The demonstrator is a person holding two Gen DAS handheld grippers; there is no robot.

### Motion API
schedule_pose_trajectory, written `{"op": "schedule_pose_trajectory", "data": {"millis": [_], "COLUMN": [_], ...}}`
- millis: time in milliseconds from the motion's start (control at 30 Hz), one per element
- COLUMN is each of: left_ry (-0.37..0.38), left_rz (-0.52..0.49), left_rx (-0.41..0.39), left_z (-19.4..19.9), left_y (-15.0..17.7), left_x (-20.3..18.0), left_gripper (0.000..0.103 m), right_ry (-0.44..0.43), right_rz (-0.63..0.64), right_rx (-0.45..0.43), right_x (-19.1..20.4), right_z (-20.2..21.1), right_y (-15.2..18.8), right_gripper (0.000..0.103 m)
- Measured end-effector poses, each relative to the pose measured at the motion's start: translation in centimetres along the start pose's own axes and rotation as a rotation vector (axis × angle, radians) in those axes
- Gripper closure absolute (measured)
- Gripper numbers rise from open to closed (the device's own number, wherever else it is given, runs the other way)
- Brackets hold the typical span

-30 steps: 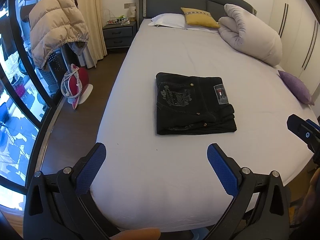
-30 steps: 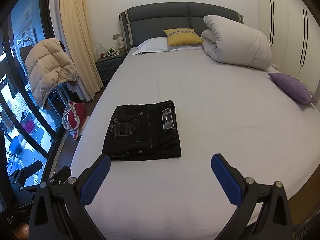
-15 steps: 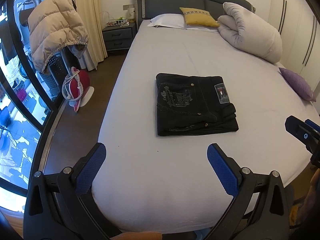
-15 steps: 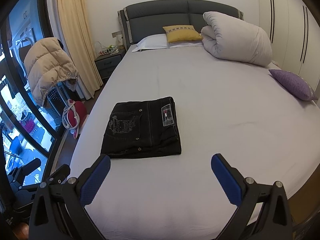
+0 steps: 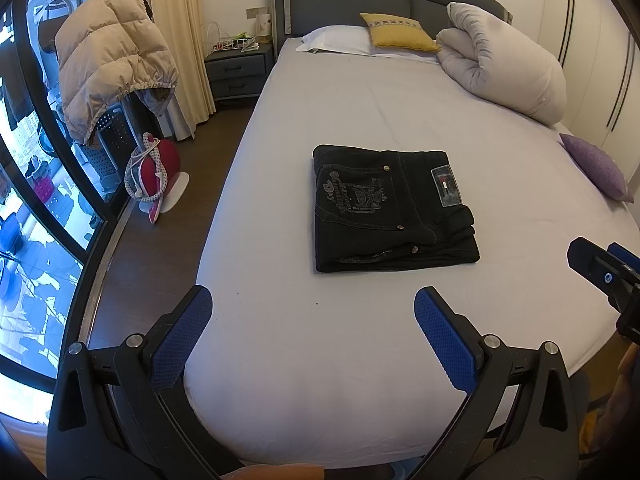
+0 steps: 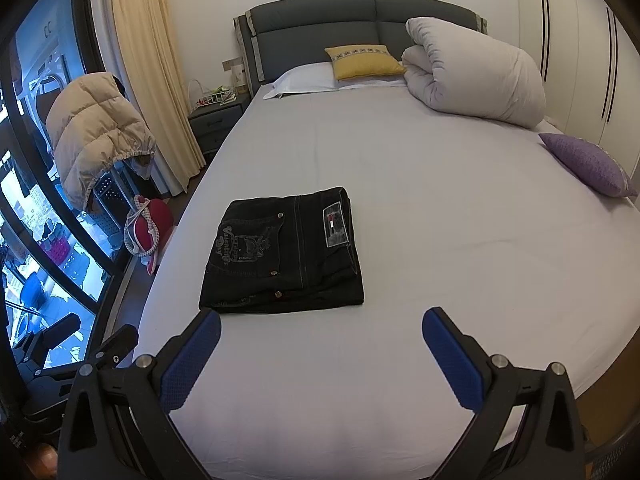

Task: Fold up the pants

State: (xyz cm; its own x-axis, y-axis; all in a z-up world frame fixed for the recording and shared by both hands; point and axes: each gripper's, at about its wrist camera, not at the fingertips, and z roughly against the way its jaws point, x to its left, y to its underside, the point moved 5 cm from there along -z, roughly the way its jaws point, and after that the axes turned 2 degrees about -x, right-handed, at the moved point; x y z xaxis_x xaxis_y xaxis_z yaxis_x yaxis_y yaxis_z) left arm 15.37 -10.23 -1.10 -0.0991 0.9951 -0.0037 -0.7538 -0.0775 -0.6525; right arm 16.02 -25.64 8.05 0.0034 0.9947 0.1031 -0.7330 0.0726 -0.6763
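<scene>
Black pants [image 5: 390, 208] lie folded into a compact rectangle on the white bed [image 5: 360, 340], embroidered back pocket and brand patch facing up; the right wrist view shows the pants [image 6: 286, 252] left of centre. My left gripper [image 5: 312, 308] is open and empty, held above the bed's near edge, short of the pants. My right gripper [image 6: 320, 330] is also open and empty, just short of the pants' front edge. The right gripper's tip [image 5: 600, 272] appears at the right edge of the left wrist view.
A rolled white duvet [image 6: 472, 76], a yellow cushion [image 6: 364, 62] and a white pillow sit at the headboard. A purple cushion [image 6: 588, 164] lies at the bed's right edge. On the left stand a nightstand [image 5: 238, 70], a beige puffer jacket [image 5: 108, 60], a red bag [image 5: 154, 168] and large windows.
Both grippers have drifted slightly back from the bed, so the pants appear a little lower and farther in view. The pants lie unchanged, and both grippers stay open.
</scene>
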Motion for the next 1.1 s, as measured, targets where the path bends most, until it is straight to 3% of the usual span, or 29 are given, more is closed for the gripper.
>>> {"op": "schedule_pose_trajectory", "data": {"millis": [1100], "left_ry": [0.013], "left_rz": [0.000], "left_rx": [0.024], "left_z": [-0.95], "left_y": [0.22], "left_x": [0.51], "left_gripper": [0.000], "right_ry": [-0.002], "right_rz": [0.001], "right_rx": [0.015], "right_x": [-0.03], "right_z": [-0.37], "right_y": [0.68], "right_gripper": [0.000]}}
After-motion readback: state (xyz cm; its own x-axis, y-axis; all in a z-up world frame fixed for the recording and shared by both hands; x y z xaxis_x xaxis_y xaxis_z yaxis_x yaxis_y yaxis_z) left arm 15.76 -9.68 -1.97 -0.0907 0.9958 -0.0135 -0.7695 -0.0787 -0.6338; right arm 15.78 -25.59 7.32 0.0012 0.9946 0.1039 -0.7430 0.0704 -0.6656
